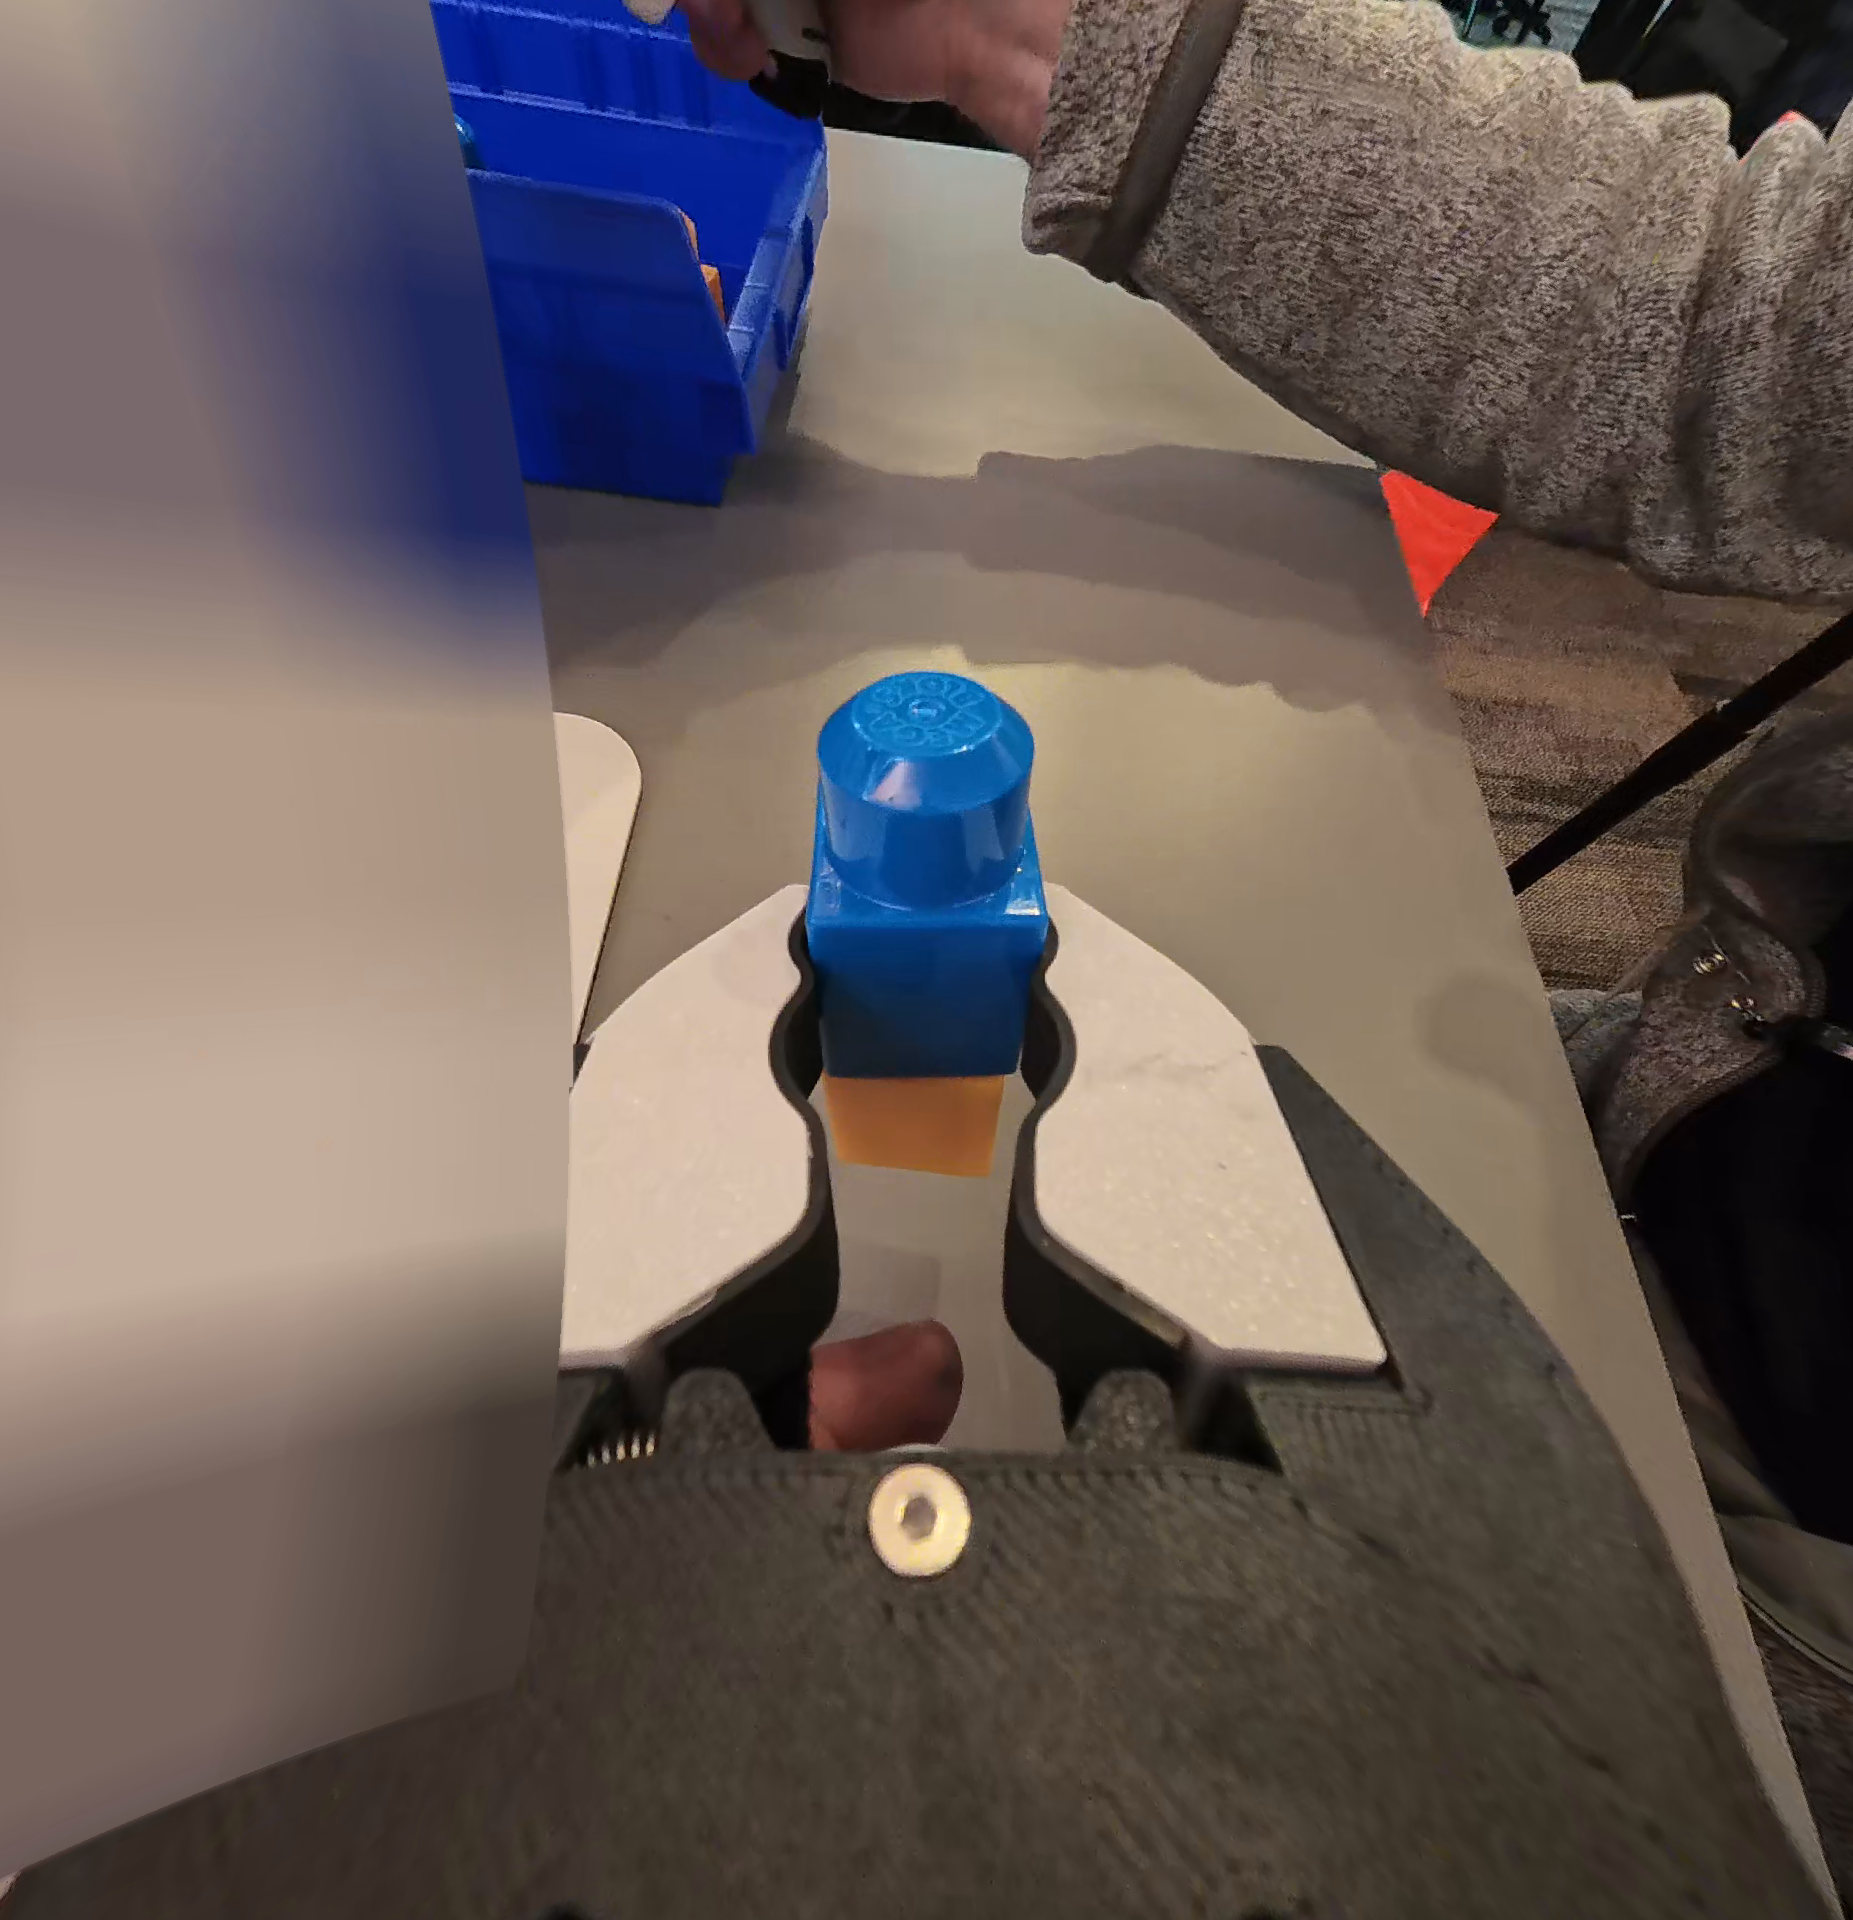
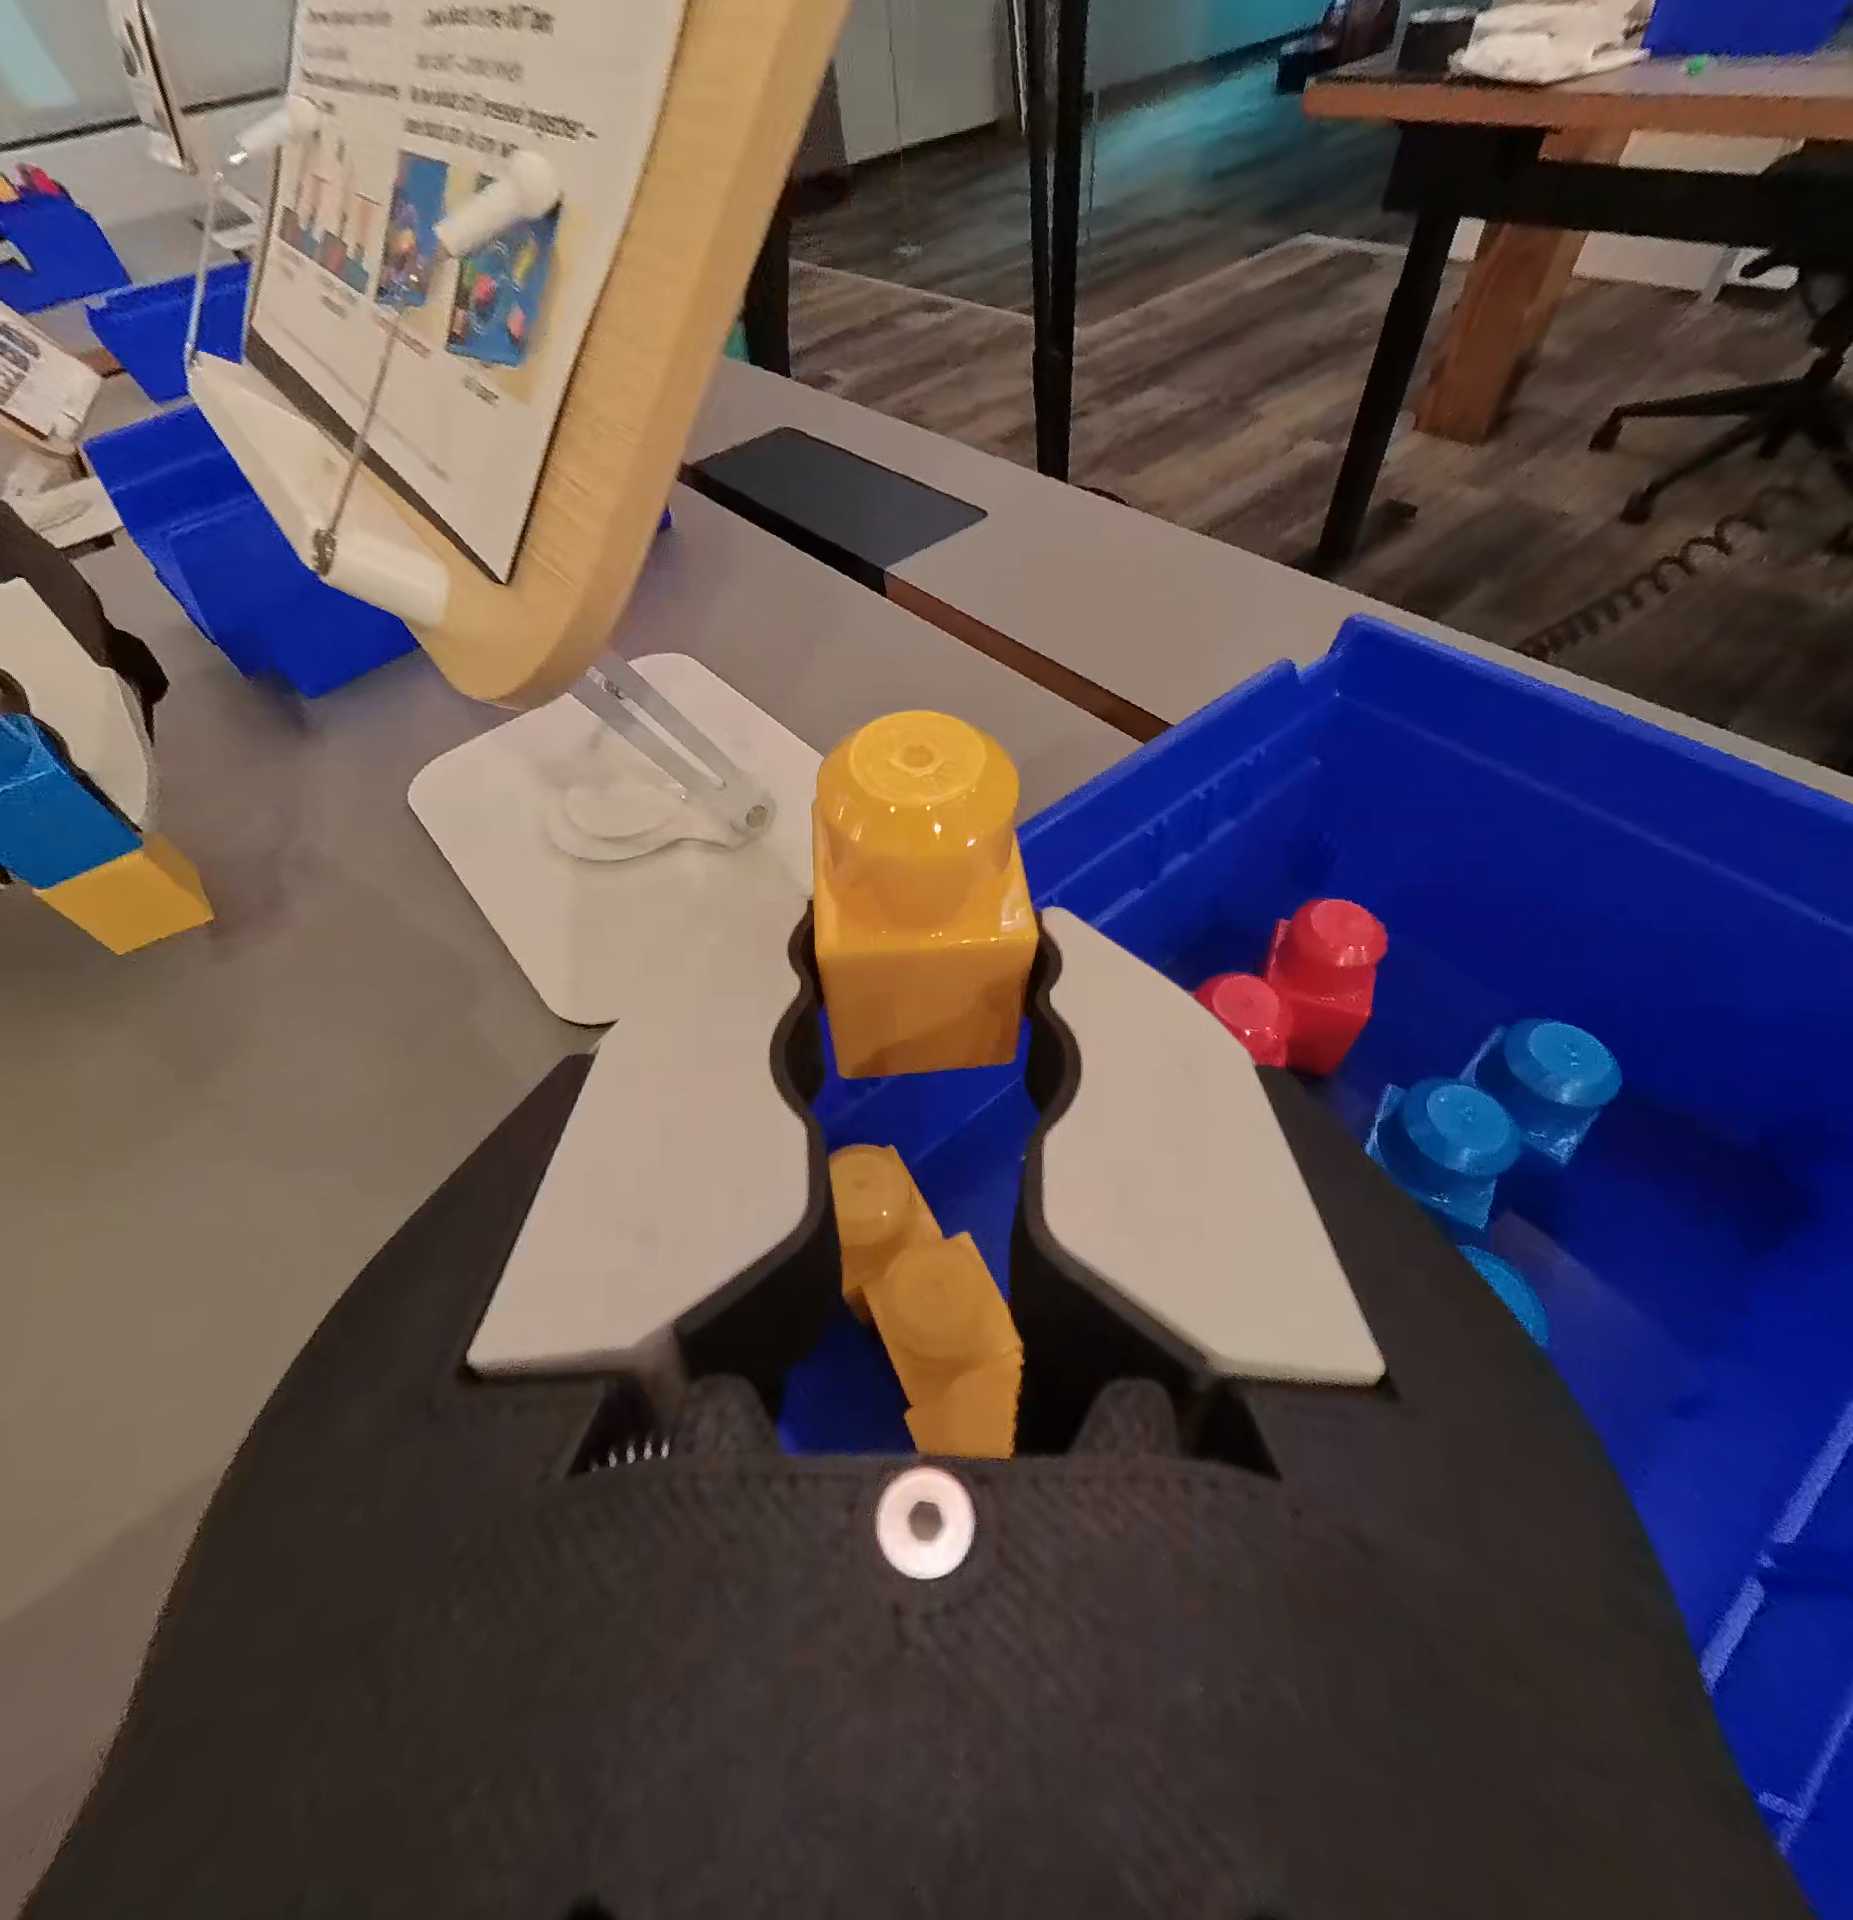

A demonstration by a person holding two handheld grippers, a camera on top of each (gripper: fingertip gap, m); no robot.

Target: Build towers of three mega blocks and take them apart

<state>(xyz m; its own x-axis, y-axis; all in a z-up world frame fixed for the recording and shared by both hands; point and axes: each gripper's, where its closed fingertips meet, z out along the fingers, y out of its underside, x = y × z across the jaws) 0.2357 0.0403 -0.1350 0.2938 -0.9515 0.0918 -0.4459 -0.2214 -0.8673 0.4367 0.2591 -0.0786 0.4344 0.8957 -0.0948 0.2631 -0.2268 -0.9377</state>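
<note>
On a smooth grey tabletop (image 2: 309, 1039) in an open office with wood-plank flooring (image 2: 1161, 343), two hand-held grippers each clasp a toy block. The left gripper (image 1: 924, 997) has its fingers clamped on the sides of a blue mega block (image 1: 927, 935) stacked on an orange-yellow block (image 1: 917, 1127) — the pair is held above the table's glossy surface, which reflects light and the shadow of a grey knit sleeve (image 1: 1473, 312) reaching across. The right gripper (image 2: 924, 997) grips a single orange-yellow mega block (image 2: 922, 935), stud pointing away from the camera, over the edge of a blue plastic bin (image 2: 1524, 790) that rests on the table. Inside that bin lie a red two-stud block (image 2: 1306, 987), a blue two-stud block (image 2: 1493, 1122) and, seen between the gripper's fingers, an orange two-stud block (image 2: 922, 1288). Just beside the bin stands a wood-edged board (image 2: 610, 364) on a white base plate (image 2: 589, 862), a printed instruction sheet (image 2: 413, 239) clipped to it. Further blue bins (image 2: 226, 540) sit behind the board, and a dark inset panel (image 2: 839, 499) is set into the table's far edge. Beyond — a wooden desk (image 2: 1587, 114) on black legs and the base of an office chair (image 2: 1753, 416). In the left view, carpet (image 1: 1628, 665) shows past the table's right edge.
</note>
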